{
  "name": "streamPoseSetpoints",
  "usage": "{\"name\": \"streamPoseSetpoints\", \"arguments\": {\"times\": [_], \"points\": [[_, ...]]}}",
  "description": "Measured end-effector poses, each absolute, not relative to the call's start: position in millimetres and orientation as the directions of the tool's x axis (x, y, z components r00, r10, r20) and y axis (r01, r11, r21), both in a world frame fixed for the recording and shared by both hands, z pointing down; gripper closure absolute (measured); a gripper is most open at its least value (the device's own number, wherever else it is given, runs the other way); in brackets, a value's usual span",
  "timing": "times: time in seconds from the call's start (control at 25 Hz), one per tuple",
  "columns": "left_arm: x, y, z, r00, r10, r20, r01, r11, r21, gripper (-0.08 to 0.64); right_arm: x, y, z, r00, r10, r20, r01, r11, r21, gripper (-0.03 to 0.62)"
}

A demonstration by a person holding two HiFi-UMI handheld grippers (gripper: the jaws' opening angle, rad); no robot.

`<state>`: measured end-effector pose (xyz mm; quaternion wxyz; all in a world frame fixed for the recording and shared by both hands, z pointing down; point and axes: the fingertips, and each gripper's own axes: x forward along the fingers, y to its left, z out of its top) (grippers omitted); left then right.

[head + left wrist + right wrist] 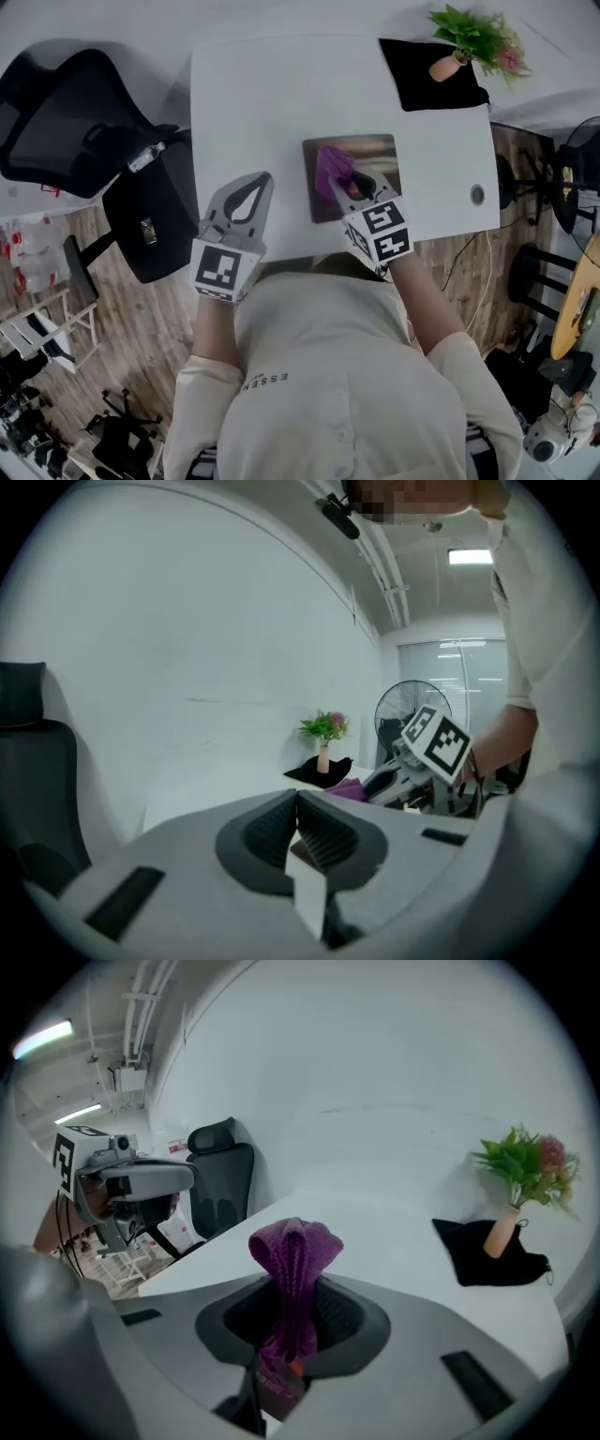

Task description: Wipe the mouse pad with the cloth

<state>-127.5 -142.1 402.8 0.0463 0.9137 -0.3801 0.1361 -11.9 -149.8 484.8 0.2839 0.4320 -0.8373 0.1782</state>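
**A:** Closest to you, your left gripper (246, 199) is at the near edge of the white table (272, 94). Its jaws are pressed together with nothing in them, so it has no part in the wipe.

**B:** Your right gripper (349, 190) is the working one. Its jaws are clamped on the purple cloth (333, 171), which bunches up past the tips.

**A:** That cloth is over the left part of the mouse pad (378, 150), so you have it gripped and brought to the pad. I can't tell whether it is pressing on the surface.

**B:** I'd say you are early in the wiping. The right and far parts of the pad lie bare, and I see no sign they've been passed over.

**A:** Beyond that, the vase of flowers (450, 64) on its black mat (422, 89) is well apart from your strokes.
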Motion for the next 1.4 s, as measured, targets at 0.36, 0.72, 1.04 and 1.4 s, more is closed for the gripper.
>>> {"name": "streamPoseSetpoints", "arguments": {"times": [0.36,0.72,1.04,1.4], "points": [[-134.5,-170.9,428.2,0.655,-0.681,0.328,-0.726,-0.687,0.023,0.558,-35.0,-177.2,549.5,-0.484,-0.391,0.783,-0.749,0.648,-0.139,0.502],[-143.5,-182.3,434.6,0.574,-0.737,0.358,-0.793,-0.609,0.016,0.558,-36.6,-194.1,582.1,-0.489,-0.282,0.825,-0.709,0.68,-0.188,0.5],[-131.8,-180.2,439.2,0.518,-0.763,0.386,-0.834,-0.552,0.027,0.558,-32.1,-199.5,585.4,-0.586,-0.215,0.781,-0.671,0.669,-0.319,0.497],[-101.2,-181.5,437.2,0.506,-0.763,0.401,-0.837,-0.548,0.014,0.558,-5.7,-203.1,585.2,-0.605,-0.209,0.768,-0.672,0.653,-0.351,0.495]]}}
